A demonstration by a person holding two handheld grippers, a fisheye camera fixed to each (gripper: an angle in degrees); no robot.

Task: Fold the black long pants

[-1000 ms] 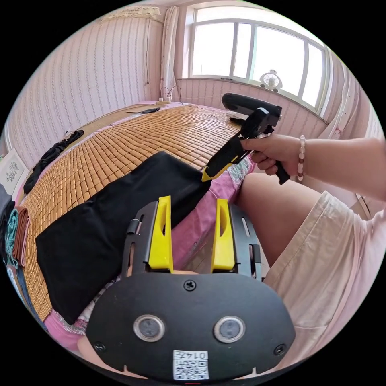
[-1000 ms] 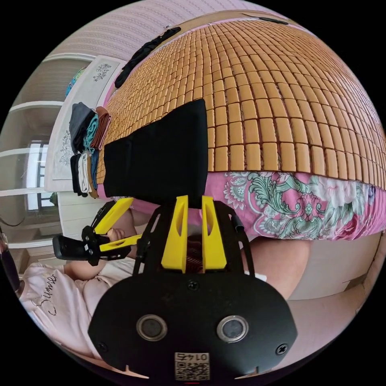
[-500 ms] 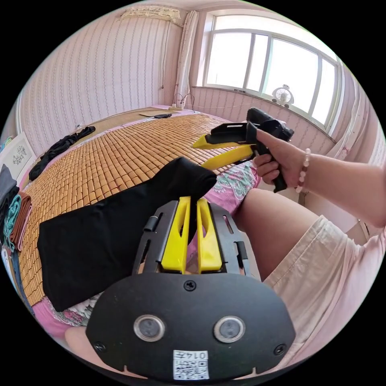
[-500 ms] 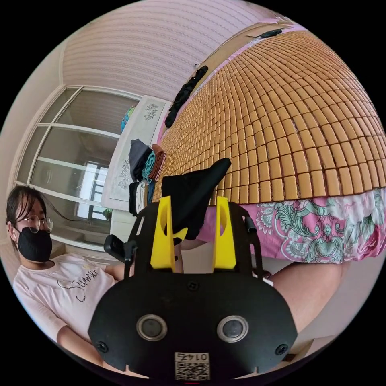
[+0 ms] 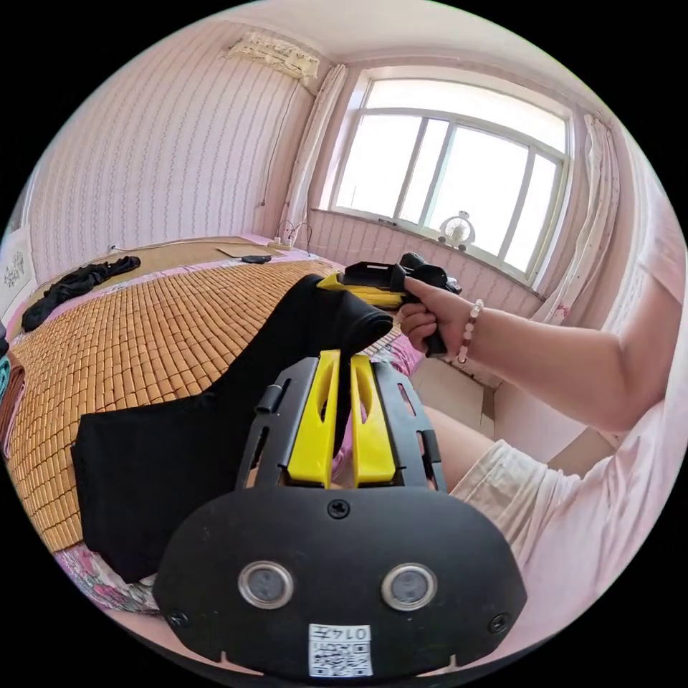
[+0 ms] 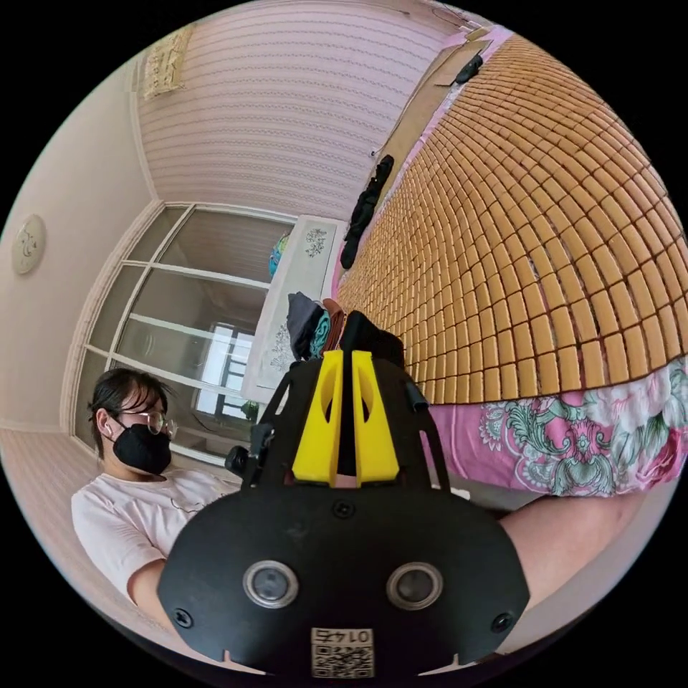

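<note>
1. The left tool [image 5: 342,365] has its yellow jaws pressed together on a raised edge of the black long pants [image 5: 215,423]; cloth runs between them in the left gripper view.

2. The right tool [image 6: 346,373] is likewise nipped down on black fabric, a dark strip showing between its jaws in the right gripper view. In the left gripper view it sits at the far side of the lifted fold, held in the person's hand [image 5: 430,315].

3. The pants lie partly folded near the edge of the bed, on the bamboo mat [image 5: 143,315] — the end by the tools is lifted off the mat, the rest lies flat.

4. My judgement: the lifted end is about to be carried over the flat part to make the next fold.

5. Risks from here:
   - Each grip looks to be on a thin edge; a quick pull could slip a layer free and let the fold open.
   - If the two tools travel unevenly, the fold lands skewed.
   - The flat part sits close to the mattress side [image 6: 573,444] — dragging toward the person could slide it off.

6. Another dark garment [image 5: 72,283] lies well apart at the far side.
</note>
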